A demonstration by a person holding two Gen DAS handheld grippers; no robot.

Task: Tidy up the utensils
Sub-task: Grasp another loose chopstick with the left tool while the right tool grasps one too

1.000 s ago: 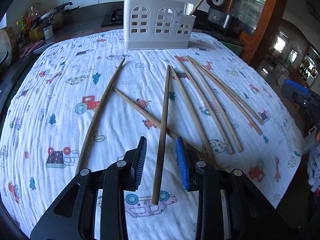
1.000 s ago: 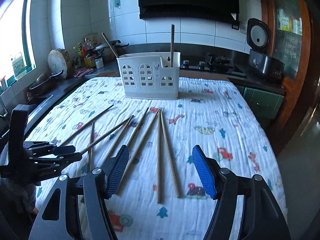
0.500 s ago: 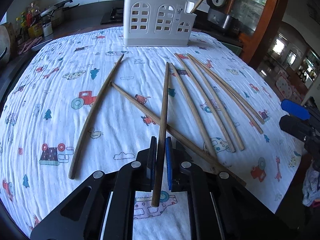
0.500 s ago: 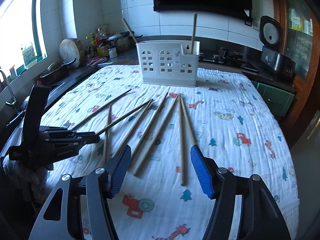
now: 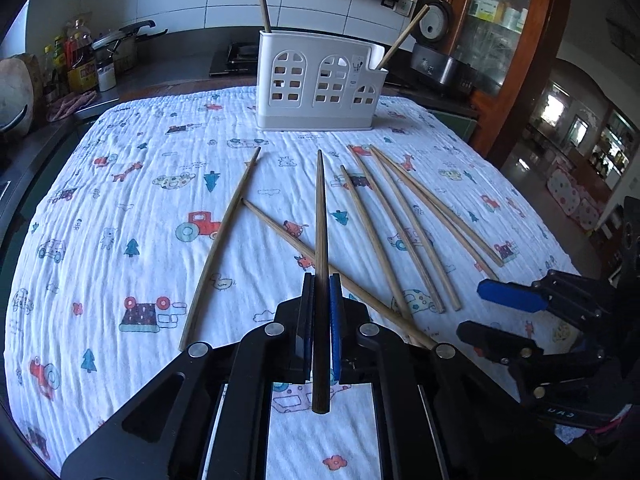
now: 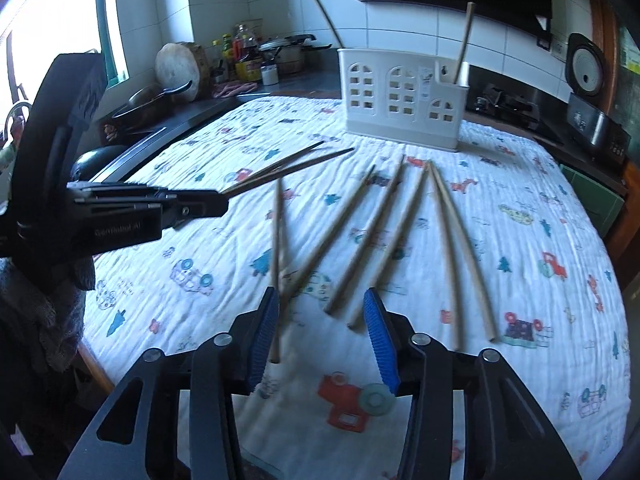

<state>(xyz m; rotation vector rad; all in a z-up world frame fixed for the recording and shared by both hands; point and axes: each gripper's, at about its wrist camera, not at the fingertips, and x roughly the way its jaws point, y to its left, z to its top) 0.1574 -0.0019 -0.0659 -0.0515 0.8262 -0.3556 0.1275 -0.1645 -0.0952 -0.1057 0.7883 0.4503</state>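
1. A dark wooden chopstick (image 5: 320,248) is clamped between the blue pads of the left gripper (image 5: 320,300); the jaws are closed tight against its shaft.
2. Its thick butt end is seen behind the pads toward 6 o'clock, while its tapered tip points toward 12 o'clock at the white utensil caddy (image 5: 320,88).
3. Two chopsticks are stood upright in the caddy, one at its 11 o'clock corner and one leaning at its 1 o'clock corner.
4. Six loose chopsticks are left lying on the printed tablecloth (image 5: 120,208), from 10 o'clock to 3 o'clock of the left gripper.
5. In the right wrist view, the right gripper (image 6: 320,320) is seen with its jaws closing, partly apart, nothing yet pressed by the pads.
6. The near ends of two loose chopsticks (image 6: 360,248) are found at 12 o'clock of its fingertips, in line with the gap; another lies against the left pad, whether touching cannot be told.
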